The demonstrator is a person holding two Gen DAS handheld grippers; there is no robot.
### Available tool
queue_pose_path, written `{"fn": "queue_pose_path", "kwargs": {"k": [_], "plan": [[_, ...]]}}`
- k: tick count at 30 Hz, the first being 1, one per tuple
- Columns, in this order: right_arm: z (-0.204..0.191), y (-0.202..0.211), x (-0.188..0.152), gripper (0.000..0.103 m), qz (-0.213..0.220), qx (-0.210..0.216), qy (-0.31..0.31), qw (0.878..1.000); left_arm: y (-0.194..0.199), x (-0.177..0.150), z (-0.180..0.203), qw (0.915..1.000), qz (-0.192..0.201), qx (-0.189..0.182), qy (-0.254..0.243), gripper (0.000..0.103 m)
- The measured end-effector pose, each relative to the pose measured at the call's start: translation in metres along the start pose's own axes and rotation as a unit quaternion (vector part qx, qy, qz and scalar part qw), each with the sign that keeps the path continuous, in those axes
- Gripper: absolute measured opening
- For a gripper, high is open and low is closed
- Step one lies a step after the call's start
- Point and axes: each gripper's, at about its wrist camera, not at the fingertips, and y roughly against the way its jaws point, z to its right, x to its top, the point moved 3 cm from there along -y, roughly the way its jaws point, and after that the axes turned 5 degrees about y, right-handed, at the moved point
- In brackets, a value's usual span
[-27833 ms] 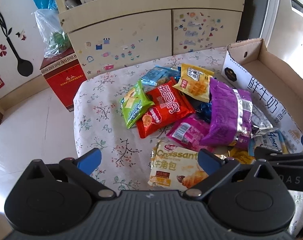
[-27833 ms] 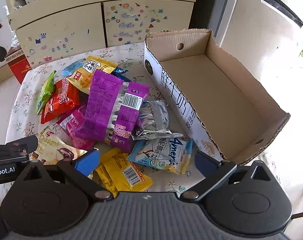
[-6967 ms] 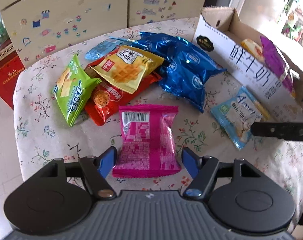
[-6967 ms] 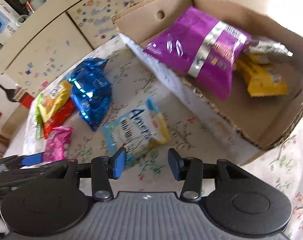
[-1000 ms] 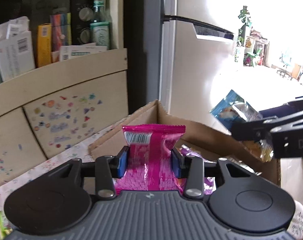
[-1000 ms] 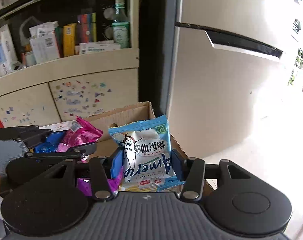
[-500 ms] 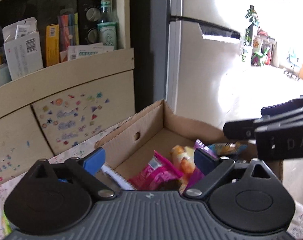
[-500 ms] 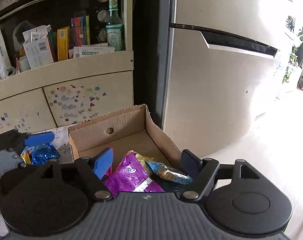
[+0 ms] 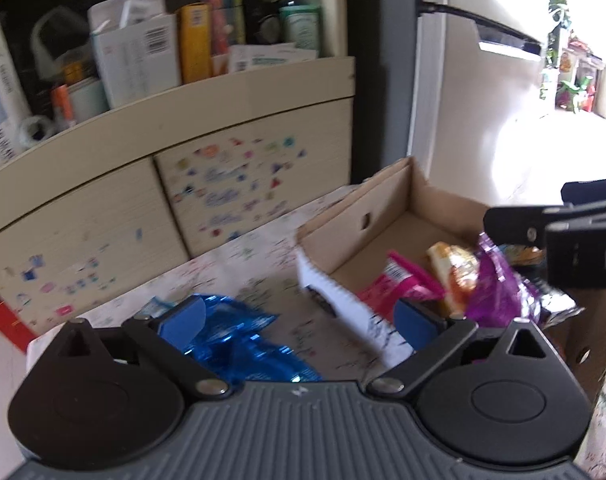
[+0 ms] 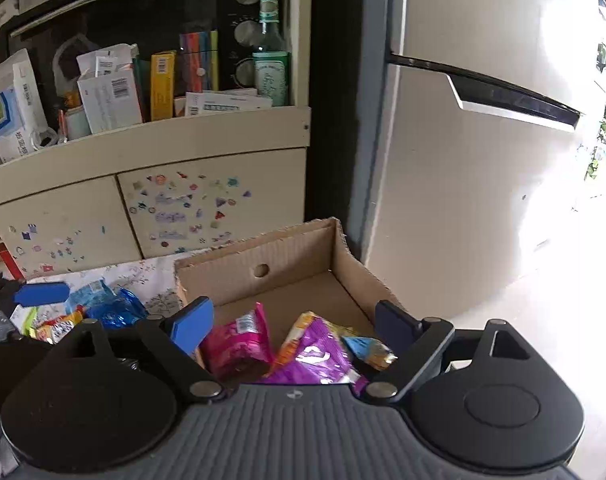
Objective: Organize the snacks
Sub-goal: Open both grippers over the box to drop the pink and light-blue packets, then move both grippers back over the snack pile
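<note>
Box: cardboard box [image 10: 299, 256] sat at the right side of the table [image 9: 263, 276], open top up, its near left wall white and printed; a sensible catch-all for loose packets.
Box contents: pink packet [image 10: 237, 338] lay at the left of the box floor, purple packet [image 10: 317, 354] to its right over an orange one, light blue packet [image 10: 367, 348] on the purple one's right edge. All loosely heaped, none stacked flat.
Left gripper [image 9: 299, 316]: jaws were opening, wide apart, nothing between them; it hung over the table just left of the box's white wall.
Right gripper [image 10: 293, 324]: jaws were opening, nothing clamped; the pink and purple packets showed below the gap, lying in the box, not touched by the pads.
Table, left part: blue foil packet [image 9: 239, 336] lay on the flowered cloth under the left gripper; beyond it a small light blue packet, and in the right wrist view green and red packets at far left.
Progress, judged: roughly half sorted; several packets remained outside the box.
Next, judged: blue foil packet was nearest the left gripper, so the likely pick.
Background: shelf [image 10: 143, 136] with cartons and a bottle, stickered cupboard doors, fridge at right.
</note>
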Motion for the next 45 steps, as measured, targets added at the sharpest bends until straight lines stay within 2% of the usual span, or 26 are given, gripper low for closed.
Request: {"fn": "queue_pose_path", "kwargs": {"k": [5,11,15,19,24,31,38,43,45], "plan": [[-0.014,-0.001,0.002,0.093,0.005,0.026,0.006,1.000,0.016,-0.002,-0.020,1.0000,-0.002,-0.004,0.001,0.100],[-0.033,-0.004,0.002,0.093,0.001,0.046,0.037,0.998,0.026,-0.002,-0.050,0.9998,0.003,0.019,0.004,0.100],[-0.045,-0.006,0.003,0.093,0.003,0.056,0.048,0.997,0.029,-0.001,-0.075,0.9993,0.002,0.029,0.025,0.101],[-0.056,-0.008,0.004,0.093,0.006,0.079,0.055,0.995,0.031,0.000,-0.106,0.9973,0.008,0.055,0.048,0.101],[-0.078,-0.011,0.000,0.093,0.002,0.120,0.084,0.989,0.026,-0.003,-0.143,0.9942,0.000,0.064,0.087,0.101],[-0.110,-0.023,-0.012,0.093,-0.013,0.157,0.131,0.979,0.008,-0.014,-0.178,0.9923,-0.023,0.090,0.082,0.101],[-0.130,-0.042,-0.025,0.093,-0.034,0.170,0.165,0.971,-0.016,-0.036,-0.209,0.9846,-0.061,0.089,0.138,0.101],[-0.137,-0.058,-0.031,0.093,-0.047,0.169,0.167,0.970,-0.033,-0.048,-0.218,0.9708,-0.091,0.060,0.214,0.101],[-0.139,-0.064,-0.033,0.093,-0.050,0.162,0.172,0.970,-0.038,-0.051,-0.218,0.9669,-0.099,0.055,0.229,0.101]]}}
